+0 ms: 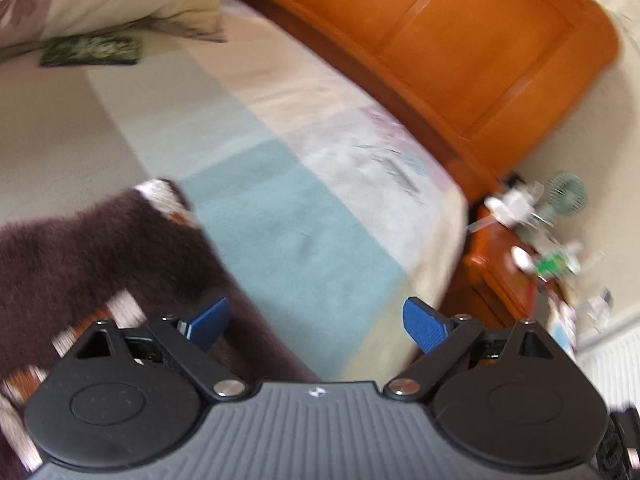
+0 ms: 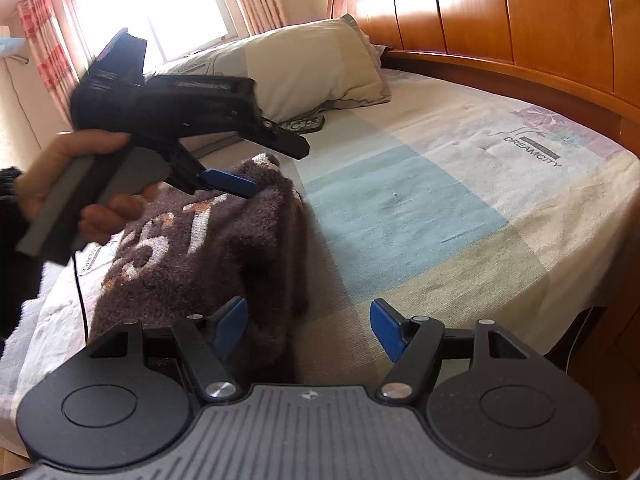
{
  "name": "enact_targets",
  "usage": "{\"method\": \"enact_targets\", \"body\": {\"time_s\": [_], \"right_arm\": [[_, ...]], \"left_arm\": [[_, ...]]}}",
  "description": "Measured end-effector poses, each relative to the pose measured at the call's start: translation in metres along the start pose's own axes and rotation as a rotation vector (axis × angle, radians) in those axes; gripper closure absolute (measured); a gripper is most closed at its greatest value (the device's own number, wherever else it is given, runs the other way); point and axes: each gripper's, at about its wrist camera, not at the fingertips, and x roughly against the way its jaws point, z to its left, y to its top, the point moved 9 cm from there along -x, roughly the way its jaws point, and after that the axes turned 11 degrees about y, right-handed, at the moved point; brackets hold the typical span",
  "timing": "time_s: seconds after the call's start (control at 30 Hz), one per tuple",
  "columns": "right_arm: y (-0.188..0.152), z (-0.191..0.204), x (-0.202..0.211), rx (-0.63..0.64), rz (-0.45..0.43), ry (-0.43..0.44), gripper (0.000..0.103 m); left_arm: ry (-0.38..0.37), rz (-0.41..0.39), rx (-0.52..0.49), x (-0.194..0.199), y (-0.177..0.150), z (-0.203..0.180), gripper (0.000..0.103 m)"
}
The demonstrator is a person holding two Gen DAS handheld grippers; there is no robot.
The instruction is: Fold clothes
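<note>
I am holding the right gripper (image 2: 306, 326) open at lower centre. The left gripper (image 1: 316, 324) is also spread, empty. The brown sweater (image 2: 208, 256) is lying bunched at centre left on the bed (image 2: 440, 208), apparently awaiting flattening or regrasping.

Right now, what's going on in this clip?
A person is folding clothes on a bed, with a hand-held gripper in each hand. A fuzzy brown sweater lies bunched on the bedspread. The left hand-held gripper is open above the sweater's edge and holds nothing. The right hand-held gripper is also open and empty, near the sweater's closer end. The fold looks unfinished.
</note>
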Motion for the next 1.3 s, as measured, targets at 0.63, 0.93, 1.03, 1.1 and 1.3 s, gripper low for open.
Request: {"method": "enact_targets", "body": {"time_s": [0.63, 0.93, 1.03, 1.1, 1.3], "right_arm": [[0.018, 0.047, 0.01, 0.07, -0.021, 0.011, 0.008], [0.05, 0.096, -0.025, 0.186, -0.01, 0.124, 0.0], [0.047, 0.095, -0.056, 0.141, 0.053, 0.157, 0.0], [0.045, 0.094, -0.076, 0.108, 0.097, 0.177, 0.0], [0.027, 0.08, -0.095, 0.107, 0.15, 0.122, 0.0]], "left_arm": [[0.164, -0.171, -0.068, 0.095, -0.024, 0.036, 0.009], [0.343, -0.266, 0.068, 0.15, -0.059, 0.125, 0.009], [0.337, -0.261, 0.119, 0.151, -0.071, 0.142, 0.009], [0.324, -0.261, 0.14, 0.151, -0.077, 0.149, 0.009], [0.362, -0.242, 0.13, 0.142, -0.085, 0.159, 0.009]]}}
